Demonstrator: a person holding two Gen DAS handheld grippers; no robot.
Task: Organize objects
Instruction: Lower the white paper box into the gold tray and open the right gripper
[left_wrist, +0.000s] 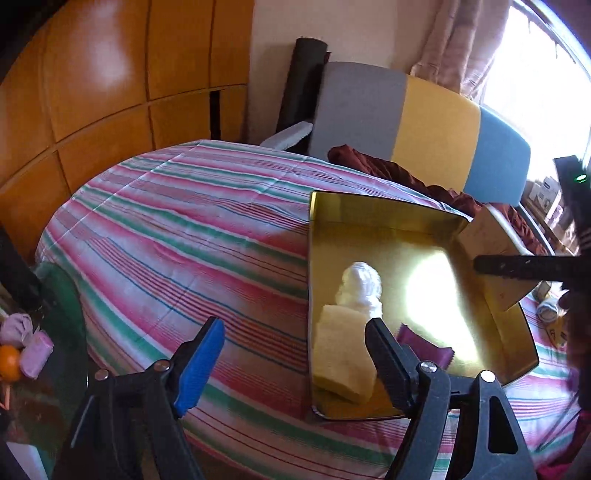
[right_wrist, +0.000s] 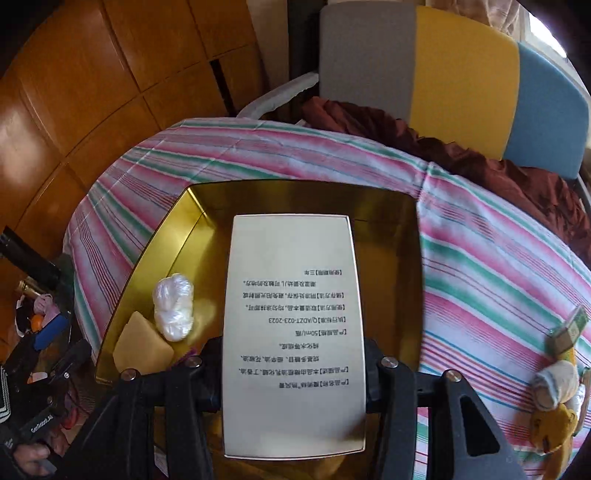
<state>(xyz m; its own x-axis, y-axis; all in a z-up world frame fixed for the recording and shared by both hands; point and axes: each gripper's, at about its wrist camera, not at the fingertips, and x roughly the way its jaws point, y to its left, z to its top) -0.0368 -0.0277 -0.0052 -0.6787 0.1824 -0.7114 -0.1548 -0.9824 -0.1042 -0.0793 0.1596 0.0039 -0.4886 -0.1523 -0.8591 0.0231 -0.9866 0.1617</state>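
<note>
Right gripper (right_wrist: 293, 356) jaws clamped on a flat cream cardboard box (right_wrist: 293, 332) with printed text, held above the open gold rectangular tin (right_wrist: 166, 225) on the striped bedsheet (right_wrist: 498, 266). Left gripper (left_wrist: 291, 354) jaws apart, empty, at the tin's near-left corner. Tin contains a yellow sponge block (left_wrist: 341, 354), white crumpled plastic bag (left_wrist: 360, 291), purple sachet (left_wrist: 424, 343).

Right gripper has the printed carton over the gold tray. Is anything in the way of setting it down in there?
Nothing visible blocks the tray's middle and right. The white bag, yellow sponge and a purple packet sit along its left side. The carton hides the floor beneath it.
</note>
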